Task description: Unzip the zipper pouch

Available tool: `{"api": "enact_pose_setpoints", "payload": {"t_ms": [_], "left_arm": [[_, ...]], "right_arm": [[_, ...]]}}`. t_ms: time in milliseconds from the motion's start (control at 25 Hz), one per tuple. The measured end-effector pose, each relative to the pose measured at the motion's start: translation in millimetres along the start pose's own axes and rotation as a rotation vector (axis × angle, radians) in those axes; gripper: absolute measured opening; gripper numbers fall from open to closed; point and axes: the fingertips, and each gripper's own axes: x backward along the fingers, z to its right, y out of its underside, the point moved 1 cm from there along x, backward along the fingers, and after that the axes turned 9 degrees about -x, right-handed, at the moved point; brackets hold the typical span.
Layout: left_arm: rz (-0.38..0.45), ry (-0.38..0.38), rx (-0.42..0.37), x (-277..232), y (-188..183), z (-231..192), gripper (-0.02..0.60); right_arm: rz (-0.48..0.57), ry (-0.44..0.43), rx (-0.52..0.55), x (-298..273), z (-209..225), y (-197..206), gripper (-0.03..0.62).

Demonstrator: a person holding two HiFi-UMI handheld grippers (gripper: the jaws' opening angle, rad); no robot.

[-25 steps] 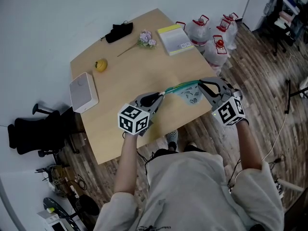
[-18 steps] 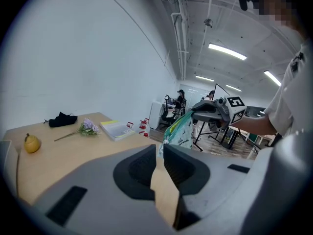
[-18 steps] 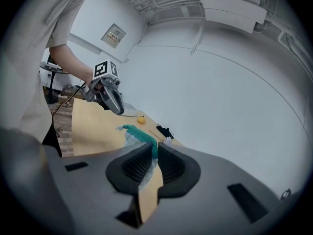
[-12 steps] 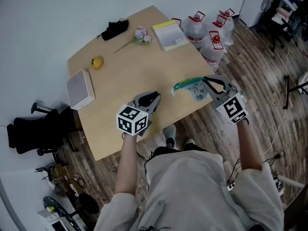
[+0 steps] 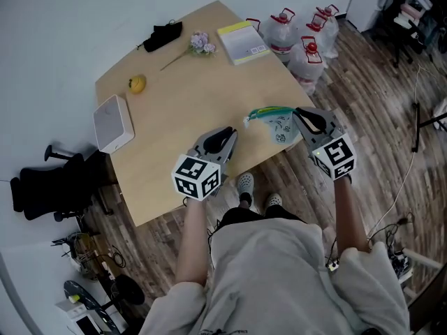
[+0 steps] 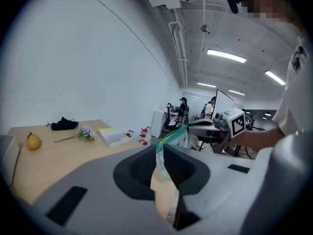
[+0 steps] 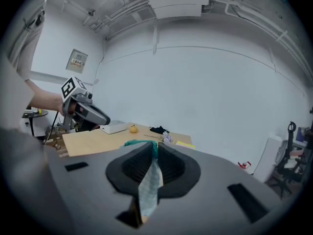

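The zipper pouch (image 5: 276, 125), pale fabric with a green zipper edge, hangs in the air over the table's front edge. My right gripper (image 5: 300, 116) is shut on its right end; in the right gripper view the pads (image 7: 168, 163) pinch the fabric (image 7: 149, 190), which droops below them. My left gripper (image 5: 229, 131) sits a short way left of the pouch's free end and does not touch it. Its jaws are nearly together with nothing held. In the left gripper view I see the pouch (image 6: 168, 155) through the narrow gap, and the right gripper (image 6: 210, 126) beyond.
On the wooden table (image 5: 195, 96) lie a white box (image 5: 113, 123), a yellow fruit (image 5: 137, 84), a flower sprig (image 5: 199, 42), a black item (image 5: 162, 35) and a book (image 5: 243, 40). Water jugs (image 5: 300, 44) stand on the floor at right. A black chair (image 5: 49, 187) is at left.
A second ago the pouch was stretched between both grippers, the left at its zipper end. Now it hangs from the right gripper alone, and the two grippers have drawn apart.
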Motion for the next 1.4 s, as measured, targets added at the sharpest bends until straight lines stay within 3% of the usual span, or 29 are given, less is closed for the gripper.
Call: {"api": "enact_pose_setpoints", "payload": {"t_ms": [160, 400, 760, 1000, 1400], "left_arm": [[0.045, -0.034, 0.079, -0.6, 2.8, 7.3, 0.055], [0.054, -0.097, 0.103, -1.0, 10.7, 20.3, 0.055], [0.048, -0.221, 0.014, 20.0, 25.7, 36.6, 0.055], [0.068, -0.295, 0.017, 36.8, 36.9, 33.2, 0.052], [0.07, -0.288, -0.02, 39.3, 38.3, 44.7, 0.021]], "right_arm": [[0.046, 0.039, -0.105, 5.8, -3.2, -2.4, 0.044], [0.076, 0.063, -0.213, 7.7, -12.0, -1.9, 0.044], [0.097, 0.071, -0.229, 16.9, -39.3, -1.8, 0.044], [0.078, 0.073, -0.212, 19.2, -58.2, 8.8, 0.044], [0.087, 0.06, -0.189, 29.1, -75.7, 7.9, 0.046]]}}
